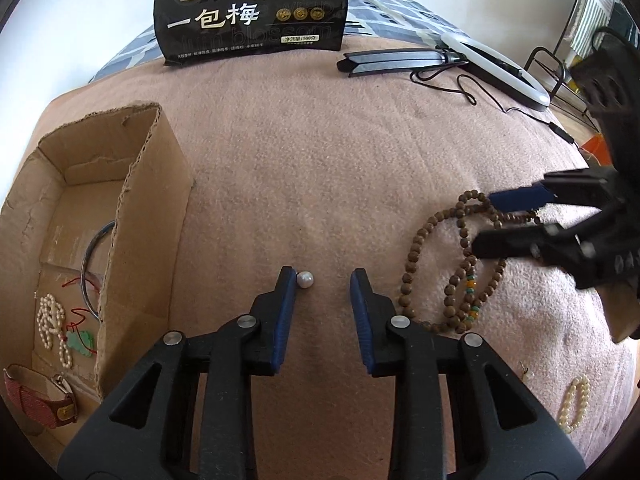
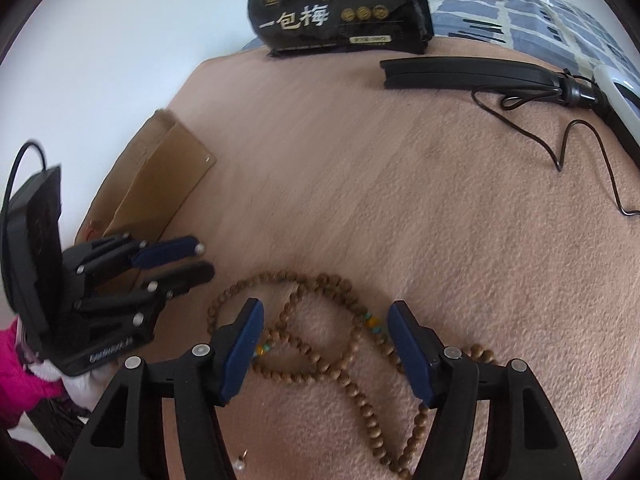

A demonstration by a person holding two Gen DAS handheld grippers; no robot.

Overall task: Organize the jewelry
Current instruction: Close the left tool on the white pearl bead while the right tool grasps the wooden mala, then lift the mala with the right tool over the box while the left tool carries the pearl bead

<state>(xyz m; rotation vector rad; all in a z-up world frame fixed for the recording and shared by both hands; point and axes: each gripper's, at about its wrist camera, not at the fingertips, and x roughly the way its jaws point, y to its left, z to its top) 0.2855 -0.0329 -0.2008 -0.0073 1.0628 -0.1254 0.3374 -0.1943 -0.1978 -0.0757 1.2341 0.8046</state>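
Left wrist view: my left gripper [image 1: 323, 278] stands unclenched over the pink blanket [image 1: 320, 168], a loose pearl [image 1: 305, 280] touching its left pad. Small, hard, round, likely to roll; I judge it needs a centred pinch. No long axis. Cardboard box [image 1: 152, 216] lies left, holding earlier pieces.

Right wrist view: my right gripper [image 2: 325, 322] is spread wide, straddling the wooden bead necklace [image 2: 344, 376], not gripping. Limp, light strand, looped; its length runs toward the camera. Take a bunched section.

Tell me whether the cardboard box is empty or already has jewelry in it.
Not empty. The cardboard box holds a pearl strand, a green pendant, a metal bangle and a red-strapped watch.
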